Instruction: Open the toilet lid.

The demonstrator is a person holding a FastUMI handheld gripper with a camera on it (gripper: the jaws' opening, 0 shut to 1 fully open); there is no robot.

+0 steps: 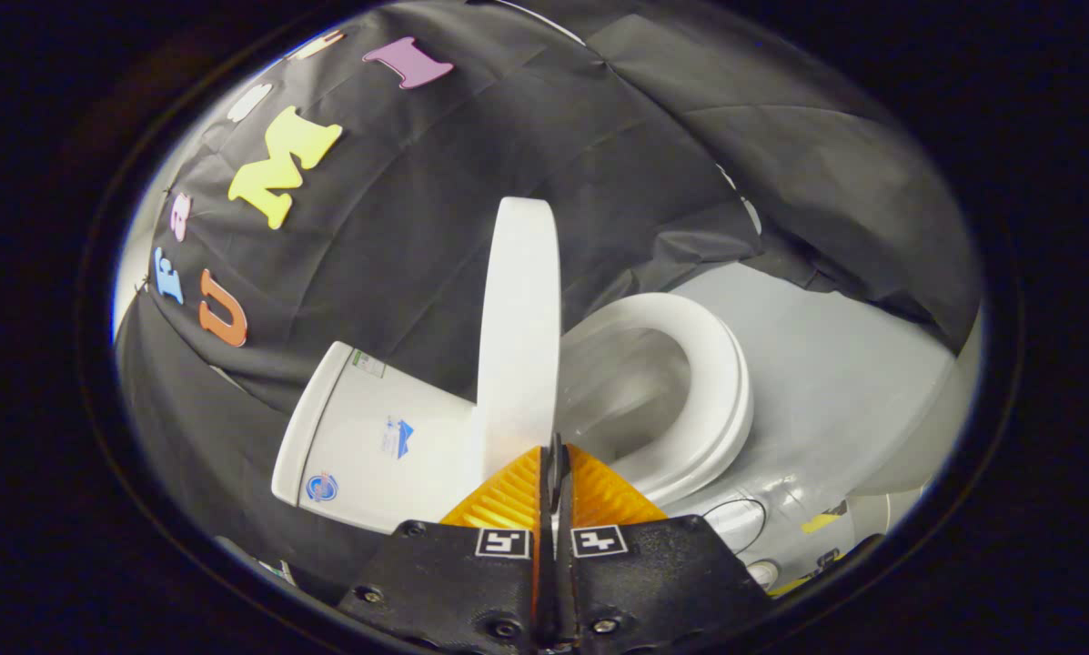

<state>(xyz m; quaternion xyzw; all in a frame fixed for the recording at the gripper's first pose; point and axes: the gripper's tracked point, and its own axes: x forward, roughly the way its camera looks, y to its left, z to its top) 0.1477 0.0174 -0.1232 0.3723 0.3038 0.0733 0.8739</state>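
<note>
Lid standing raised, gripper closing on nothing.

In the gripper view, the toilet lid (519,327) is standing upright between tank (371,437) and seat (690,391); the gripper (556,455), fingers pressed together empty, is sitting at its edge, likely only needing to withdraw.

black cloth wall (526,136) hangs creased behind everything. pale grey floor (835,364) spreads to one side, curving up at its far edge. on the floor lie a thin dark cable loop (751,506) and a yellow tape strip (821,522).
</note>
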